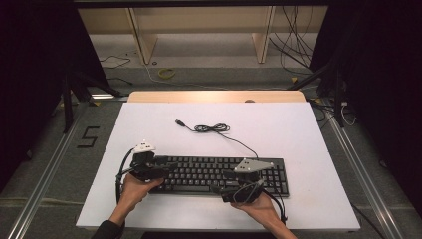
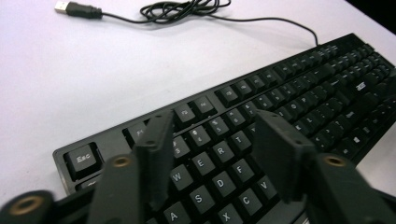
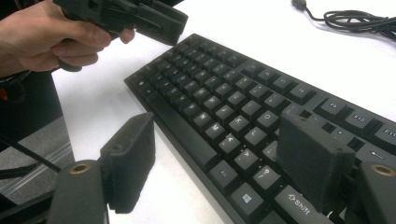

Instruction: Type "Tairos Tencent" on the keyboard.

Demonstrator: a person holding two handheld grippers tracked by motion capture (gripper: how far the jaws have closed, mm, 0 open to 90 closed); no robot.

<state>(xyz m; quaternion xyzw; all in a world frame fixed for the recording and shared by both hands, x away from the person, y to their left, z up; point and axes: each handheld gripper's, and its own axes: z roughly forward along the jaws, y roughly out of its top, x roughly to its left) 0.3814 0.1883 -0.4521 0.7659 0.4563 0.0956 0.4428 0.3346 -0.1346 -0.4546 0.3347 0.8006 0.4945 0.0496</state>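
Observation:
A black keyboard (image 1: 219, 174) (image 2: 280, 93) (image 3: 224, 93) lies flat on the white tabletop (image 1: 278, 129) near its front edge. Its black cable (image 1: 211, 128) (image 2: 187, 8) (image 3: 359, 18) runs back to a loose coil and ends in a free USB plug (image 1: 179, 122) (image 2: 77, 8). My left gripper (image 1: 166, 167) (image 2: 212, 123) (image 3: 159, 21) hovers open over the keyboard's left end, with letter keys showing between its jaws. At the keyboard's front right, my right gripper (image 1: 223, 181) (image 3: 217, 128) stands open, one jaw over the keys and the other past the front edge.
A wooden strip (image 1: 216, 96) borders the table's far edge. Behind it are wooden shelf legs (image 1: 142, 40) and loose cables (image 1: 298, 45) on the floor. Metal rails (image 1: 50, 169) run along both sides, and dark stand legs (image 1: 67, 99) rise at the far corners.

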